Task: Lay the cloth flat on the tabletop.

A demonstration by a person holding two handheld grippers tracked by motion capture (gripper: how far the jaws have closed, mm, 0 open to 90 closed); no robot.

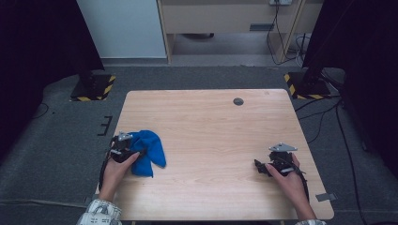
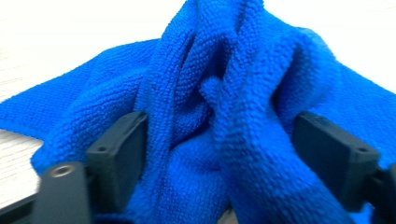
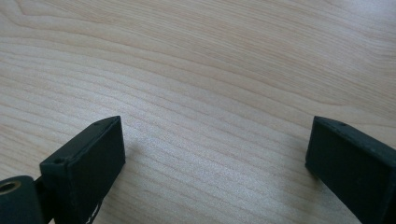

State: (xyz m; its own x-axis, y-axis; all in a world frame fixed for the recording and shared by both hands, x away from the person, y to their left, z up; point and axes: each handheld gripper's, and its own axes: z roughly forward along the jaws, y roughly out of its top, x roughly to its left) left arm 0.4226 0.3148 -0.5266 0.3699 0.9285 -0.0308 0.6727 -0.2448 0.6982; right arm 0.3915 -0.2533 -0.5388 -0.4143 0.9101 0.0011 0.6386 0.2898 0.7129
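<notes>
Left gripper view: left gripper (image 2: 212, 154) jaws wide, straddling the bunched blue microfibre cloth (image 2: 224, 107) to gather a fold, not yet pinching; right gripper (image 3: 215, 154) gapes empty over the wooden table (image 3: 210, 60).

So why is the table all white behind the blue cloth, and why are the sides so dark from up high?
Left gripper view: bright light washes out the table behind the blue cloth, and the near cloth looks a bit blurry. High view: black curtains make the sides dark, while the tabletop is evenly lit.

Light wooden table (image 1: 211, 140); crumpled blue cloth (image 1: 148, 150) near left edge; small dark round spot (image 1: 238, 101), perhaps grommet, far side.
</notes>
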